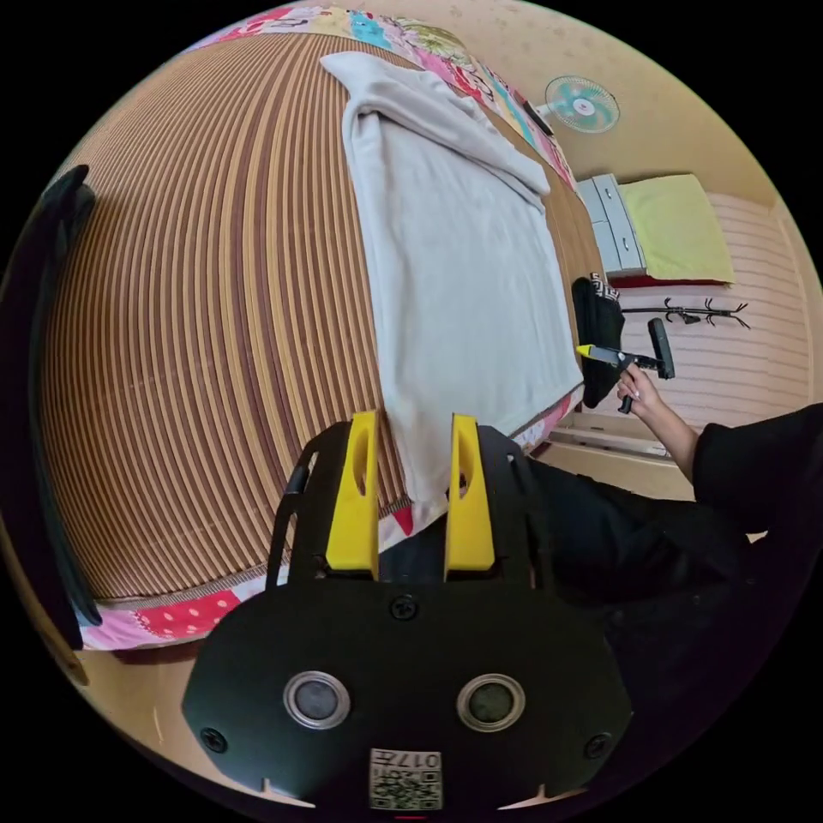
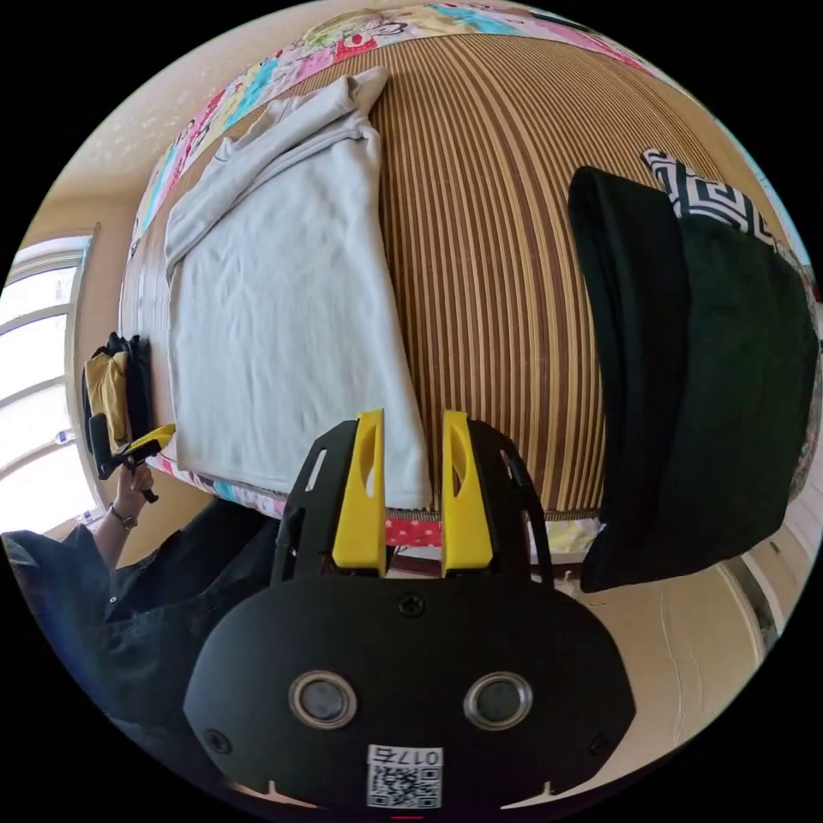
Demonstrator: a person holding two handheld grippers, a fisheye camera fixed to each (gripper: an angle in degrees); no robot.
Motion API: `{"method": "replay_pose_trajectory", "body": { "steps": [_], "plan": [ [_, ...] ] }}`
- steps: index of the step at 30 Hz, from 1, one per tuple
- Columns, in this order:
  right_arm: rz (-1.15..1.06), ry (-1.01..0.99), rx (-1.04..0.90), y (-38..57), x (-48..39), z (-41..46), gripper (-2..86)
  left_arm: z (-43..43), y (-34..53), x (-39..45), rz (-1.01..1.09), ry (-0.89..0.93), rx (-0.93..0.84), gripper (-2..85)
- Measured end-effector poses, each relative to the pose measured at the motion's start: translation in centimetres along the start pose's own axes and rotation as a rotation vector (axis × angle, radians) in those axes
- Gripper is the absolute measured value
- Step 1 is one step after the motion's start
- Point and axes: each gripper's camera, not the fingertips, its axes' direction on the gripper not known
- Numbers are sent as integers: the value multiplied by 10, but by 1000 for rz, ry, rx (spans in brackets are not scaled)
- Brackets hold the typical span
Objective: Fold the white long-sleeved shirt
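White shirt (image 1: 463, 257) lies on the striped mat (image 1: 214, 343); both grippers (image 1: 413, 463) (image 2: 411, 467) hover with jaws apart.

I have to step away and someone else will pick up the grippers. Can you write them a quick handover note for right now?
Left gripper: open, holding nothing, hovering above the shirt's near hem corner.
Right gripper: open, empty, above the other near hem corner.
Shirt: white, lying flat on the striped mat along the bed's edge, hem toward you. Both sleeves look already folded in over the body, bunched near the collar end.
Dark cushion lies on the mat beside it, apart from the shirt.
Done: sleeves in, the shirt now a long rectangle.
Left: probably grip both hem corners and fold the length toward the collar.
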Motion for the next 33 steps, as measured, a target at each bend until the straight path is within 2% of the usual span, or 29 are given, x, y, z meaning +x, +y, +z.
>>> {"method": "replay_pose_trajectory", "body": {
  "steps": [5,11,19,22,24,30,33],
  "plan": [
    [52,-63,-1,18,25,7,97,8,13,5,-66,-46,-20,64],
    [153,-220,94,17,56,-2,96,-23,18,-9,-176,124,47,50],
    [76,-160,-24,-19,57,18,96,-63,27,-23,-259,252,114,49],
    [79,-315,-21,-18,66,18,70,-77,32,-29,-305,303,144,48],
    [97,-280,-31,-18,68,23,73,-84,34,-31,-320,329,168,47],
    [128,-383,-70,-24,90,35,53,-93,41,-48,-408,485,209,45],
    [125,-466,-75,-13,100,28,37,-98,53,-51,-405,538,157,45]
  ]
}}
